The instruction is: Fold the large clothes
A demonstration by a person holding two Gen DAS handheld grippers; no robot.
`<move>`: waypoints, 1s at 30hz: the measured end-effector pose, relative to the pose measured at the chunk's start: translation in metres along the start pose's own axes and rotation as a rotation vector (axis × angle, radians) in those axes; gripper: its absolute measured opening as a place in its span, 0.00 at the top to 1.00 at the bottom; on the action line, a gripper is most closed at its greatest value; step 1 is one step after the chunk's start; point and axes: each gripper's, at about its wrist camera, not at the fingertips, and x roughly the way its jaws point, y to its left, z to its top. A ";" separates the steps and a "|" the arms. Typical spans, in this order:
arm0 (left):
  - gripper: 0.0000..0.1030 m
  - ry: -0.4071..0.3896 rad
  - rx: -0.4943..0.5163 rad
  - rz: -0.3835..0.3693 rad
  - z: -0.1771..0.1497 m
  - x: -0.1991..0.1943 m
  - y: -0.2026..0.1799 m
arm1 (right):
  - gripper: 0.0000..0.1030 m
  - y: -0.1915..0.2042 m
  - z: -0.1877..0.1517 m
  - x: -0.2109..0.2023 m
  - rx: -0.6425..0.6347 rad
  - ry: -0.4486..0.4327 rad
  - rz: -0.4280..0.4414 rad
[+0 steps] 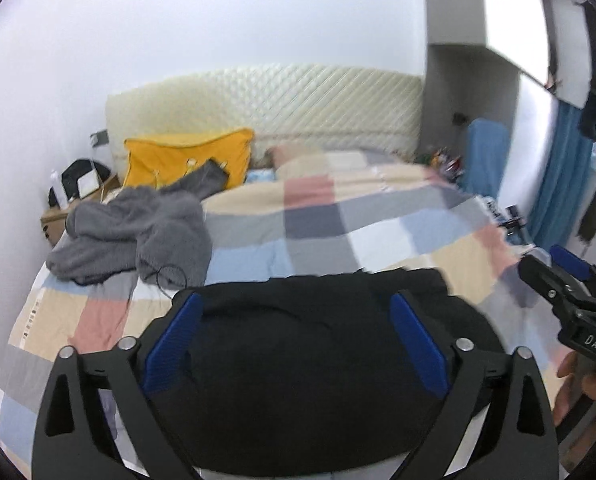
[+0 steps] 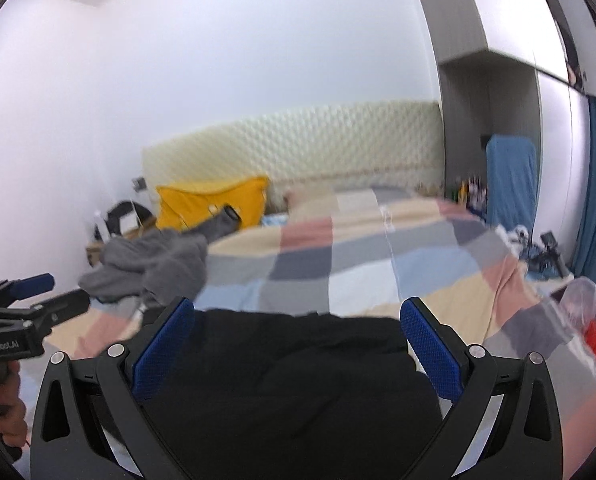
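Note:
A black garment (image 1: 305, 360) lies in a compact folded heap on the near part of a bed with a checked quilt (image 1: 317, 220). My left gripper (image 1: 298, 308) hangs over it with blue-padded fingers (image 1: 174, 344) spread wide and nothing between them. In the right wrist view the same black garment (image 2: 290, 392) lies under my right gripper (image 2: 298, 312), also spread open and empty. Each gripper shows in the other's view: the right one at the right edge (image 1: 553, 272), the left one at the left edge (image 2: 58, 292), both open.
A crumpled grey fleece garment (image 1: 138, 236) lies on the bed's far left, with a yellow pillow (image 1: 186, 156) and cream padded headboard (image 1: 266, 100) behind. A box and bag stand by the left wall. A clear plastic bottle (image 2: 581, 320) lies at the bed's right edge.

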 end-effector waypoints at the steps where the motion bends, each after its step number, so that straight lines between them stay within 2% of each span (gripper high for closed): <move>1: 0.03 -0.012 0.005 -0.009 0.002 -0.013 -0.003 | 0.00 0.004 0.004 -0.014 -0.008 -0.016 0.003; 4: 0.02 -0.056 0.015 -0.018 0.003 -0.053 -0.012 | 0.00 0.014 0.013 -0.053 -0.028 -0.058 0.013; 12: 0.01 -0.094 0.003 -0.050 -0.012 -0.111 -0.021 | 0.00 0.030 0.010 -0.129 -0.057 -0.142 0.050; 22: 0.01 -0.106 -0.020 -0.055 -0.047 -0.144 -0.025 | 0.00 0.035 -0.019 -0.158 -0.021 -0.137 0.086; 28: 0.01 -0.076 -0.068 -0.052 -0.064 -0.150 -0.012 | 0.00 0.032 -0.043 -0.161 0.016 -0.085 0.083; 30: 0.01 -0.082 -0.078 -0.030 -0.069 -0.154 -0.010 | 0.00 0.033 -0.050 -0.162 0.017 -0.074 0.071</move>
